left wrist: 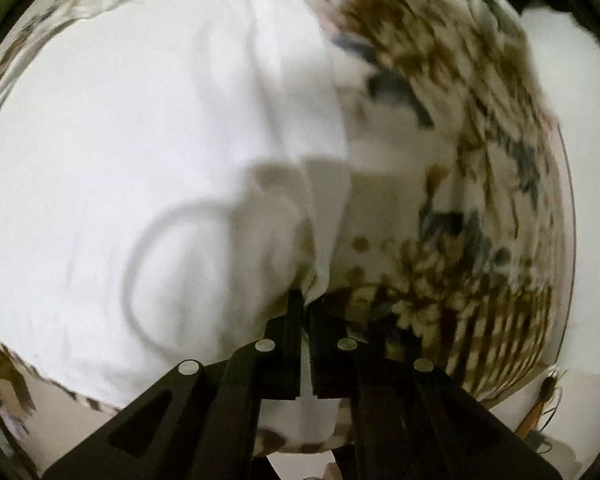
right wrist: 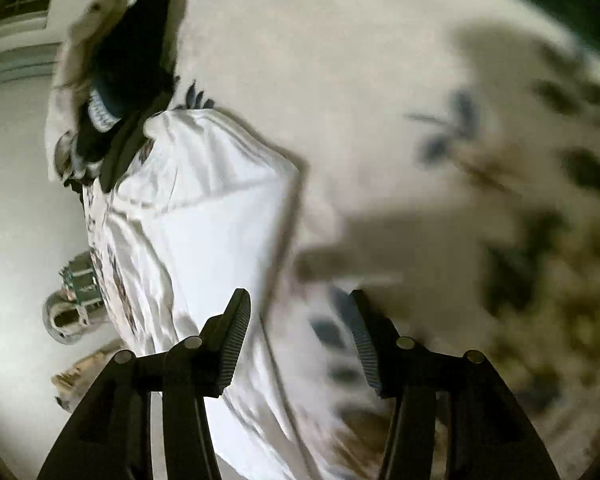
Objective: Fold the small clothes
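Black ribbed fingers (left wrist: 296,336) of the left gripper (left wrist: 306,304) sit nearly together, clamped on a bunched fold of the white garment (left wrist: 148,152). From that pinch the garment spreads up and to the left, its plain white side facing the camera, with a curved shadow loop across it. To the right of the pinch the cloth shows a brown, cream and blue floral print (left wrist: 460,184), motion-blurred.

Over in the right wrist view, the right gripper (right wrist: 300,320) stands wide apart, gripping nothing; blurred printed cloth passes between and below its fingers (right wrist: 236,328). Beyond them the white garment (right wrist: 204,208) stretches up and left to the left gripper (right wrist: 128,80), which pinches its far corner. Right of the garment lies a pale floral-print surface (right wrist: 380,80). At the left edge, near the garment, a small metallic object (right wrist: 70,308) rests on pale ground; what it is cannot be told.
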Demonstrator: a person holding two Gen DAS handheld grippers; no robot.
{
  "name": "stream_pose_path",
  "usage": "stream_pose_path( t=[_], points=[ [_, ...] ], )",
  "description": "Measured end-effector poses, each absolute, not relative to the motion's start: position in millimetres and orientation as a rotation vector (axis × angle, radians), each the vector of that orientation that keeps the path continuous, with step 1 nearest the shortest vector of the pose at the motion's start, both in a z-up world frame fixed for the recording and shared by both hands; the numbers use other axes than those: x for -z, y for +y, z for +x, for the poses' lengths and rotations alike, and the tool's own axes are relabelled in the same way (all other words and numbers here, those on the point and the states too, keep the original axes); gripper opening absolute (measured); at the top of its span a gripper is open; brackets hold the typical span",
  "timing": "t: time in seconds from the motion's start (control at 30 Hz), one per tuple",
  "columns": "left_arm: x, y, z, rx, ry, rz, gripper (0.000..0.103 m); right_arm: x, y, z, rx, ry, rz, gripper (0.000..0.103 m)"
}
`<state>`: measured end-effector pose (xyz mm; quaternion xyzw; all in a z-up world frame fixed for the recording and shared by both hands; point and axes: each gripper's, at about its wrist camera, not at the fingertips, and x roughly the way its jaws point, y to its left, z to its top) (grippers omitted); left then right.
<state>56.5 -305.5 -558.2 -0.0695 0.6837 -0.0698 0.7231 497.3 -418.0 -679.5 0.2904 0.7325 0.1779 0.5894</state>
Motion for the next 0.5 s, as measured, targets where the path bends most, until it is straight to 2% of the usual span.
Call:
stream_pose_path(
  t=[0.07,0.1,0.13,0.17,0.27,0.5],
  points=[
    [544.4,-288.6,55.3,0.136,1.485,-0.209,0.001,680.7,-410.1,503.8,-0.396,1.685,0.693,0.053],
    [537.7,-280.8,54.9,0.124,1.473,-0.226,0.001,675.2,-406.0,505.9,-0.405,1.659,0.693,0.048],
    [532.7,-274.1,53.5,0.118,1.465,-0.243,0.001,669.5,-402.6,507.1,-0.412,1.644,0.685,0.023],
    [525.8,-264.7,51.7,0.108,1.454,-0.269,0.001,662.8,-398.8,507.7,-0.413,1.634,0.666,0.011],
    [508.4,-240.8,41.5,0.072,1.421,-0.331,0.001,630.4,-387.2,510.1,-0.404,1.592,0.572,0.006],
    [473.3,-139.1,30.1,-0.045,1.340,-0.475,0.001,542.7,-332.1,519.7,-0.436,1.524,0.419,0.005]
  ],
)
